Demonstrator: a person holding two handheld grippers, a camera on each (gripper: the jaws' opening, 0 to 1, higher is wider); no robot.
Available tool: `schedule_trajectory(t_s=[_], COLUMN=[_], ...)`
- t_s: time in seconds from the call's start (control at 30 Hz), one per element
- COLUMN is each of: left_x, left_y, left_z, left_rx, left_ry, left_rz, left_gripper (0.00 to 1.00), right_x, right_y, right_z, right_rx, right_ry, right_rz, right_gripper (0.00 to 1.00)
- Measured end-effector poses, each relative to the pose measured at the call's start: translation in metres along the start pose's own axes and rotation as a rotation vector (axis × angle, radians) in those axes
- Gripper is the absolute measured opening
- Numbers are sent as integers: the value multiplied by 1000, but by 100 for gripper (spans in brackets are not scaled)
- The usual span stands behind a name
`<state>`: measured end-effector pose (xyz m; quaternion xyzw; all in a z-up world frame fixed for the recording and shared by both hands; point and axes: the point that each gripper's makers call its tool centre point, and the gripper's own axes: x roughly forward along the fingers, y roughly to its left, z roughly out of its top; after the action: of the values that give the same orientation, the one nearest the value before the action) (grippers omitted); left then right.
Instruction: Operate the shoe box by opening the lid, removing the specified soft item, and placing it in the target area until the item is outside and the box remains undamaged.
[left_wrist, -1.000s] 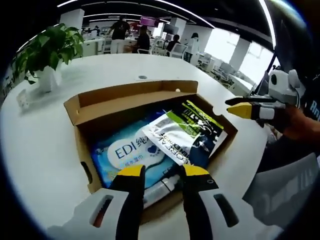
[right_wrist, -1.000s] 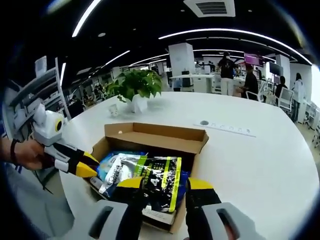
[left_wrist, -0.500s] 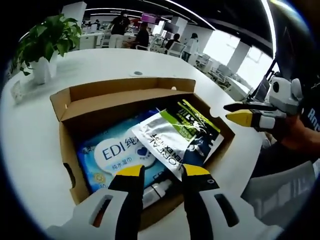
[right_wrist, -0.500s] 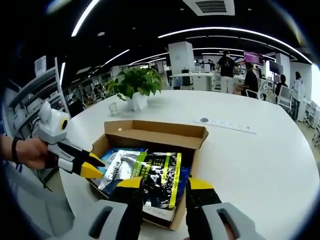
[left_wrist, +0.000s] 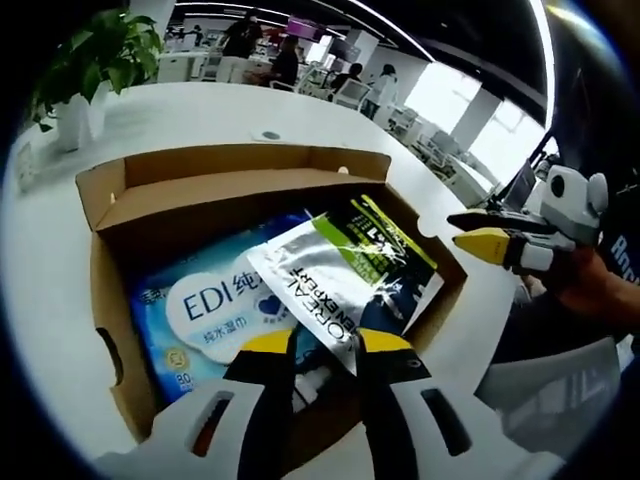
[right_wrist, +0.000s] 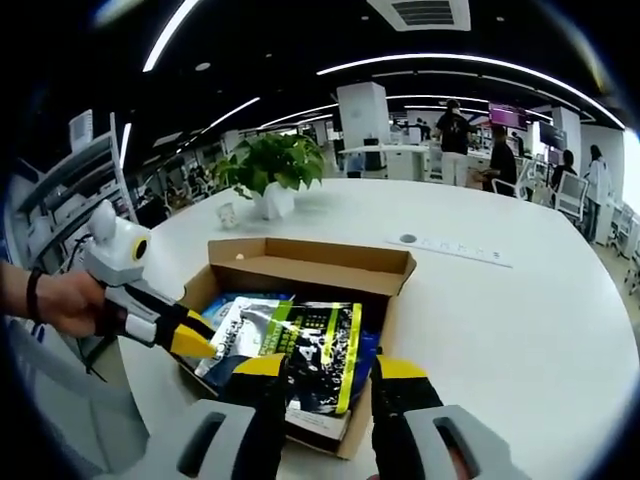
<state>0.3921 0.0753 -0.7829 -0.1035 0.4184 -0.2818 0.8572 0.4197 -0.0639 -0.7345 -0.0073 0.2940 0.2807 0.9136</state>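
Note:
An open cardboard shoe box (left_wrist: 200, 190) sits on a white table, its lid folded back at the far side. Inside lie a blue pack of wet wipes (left_wrist: 205, 310) and, on top, a silver and green soft pouch (left_wrist: 340, 270). My left gripper (left_wrist: 325, 342) is open low over the box's near edge, with the pouch's lower corner between its jaws. In the right gripper view the box (right_wrist: 300, 270) and pouch (right_wrist: 310, 345) lie just ahead of my right gripper (right_wrist: 330, 368), which is open and holds nothing. The left gripper (right_wrist: 200, 340) reaches in at the box's left side.
A potted plant (right_wrist: 270, 170) stands on the white table (right_wrist: 500, 330) beyond the box, with a round cover plate (right_wrist: 408, 241) to its right. The right gripper (left_wrist: 470, 228) hovers beside the box's right wall. People stand far off in the office.
My left gripper has moved forward and down toward the box, so the pouch and wipes look larger and its jaws now straddle the pouch's corner. The right gripper has hardly moved.

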Motion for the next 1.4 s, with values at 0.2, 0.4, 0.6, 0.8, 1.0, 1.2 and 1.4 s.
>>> schedule_trajectory(t_s=[0.2,0.4,0.6,0.8,1.0,1.2,1.4], left_x=[1,0,-2,-9,-14,-17,-19], left_y=[-3,-5,-4,0,8,18,21], left_z=[0,2,3,1,0,0,-2], left_rx=[-19,-39,-38,-42,-37,-37,-28], left_ry=[3,-24,-28,-23,-19,-18,-13], left_rz=[-11,-20,-19,-4,17,30,43], left_gripper=[14,3,1,0,0,0,0], right_x=[3,3,4,7,13,21,28], right_y=[2,3,2,6,13,20,23], right_z=[0,0,-2,-1,1,1,-7], right_rx=[-5,-7,-9,-14,-22,-39,-38], right_ry=[2,7,17,24,34,57,103], right_rz=[4,4,3,11,24,42,44], right_gripper=[30,30,30,30,30,31,31])
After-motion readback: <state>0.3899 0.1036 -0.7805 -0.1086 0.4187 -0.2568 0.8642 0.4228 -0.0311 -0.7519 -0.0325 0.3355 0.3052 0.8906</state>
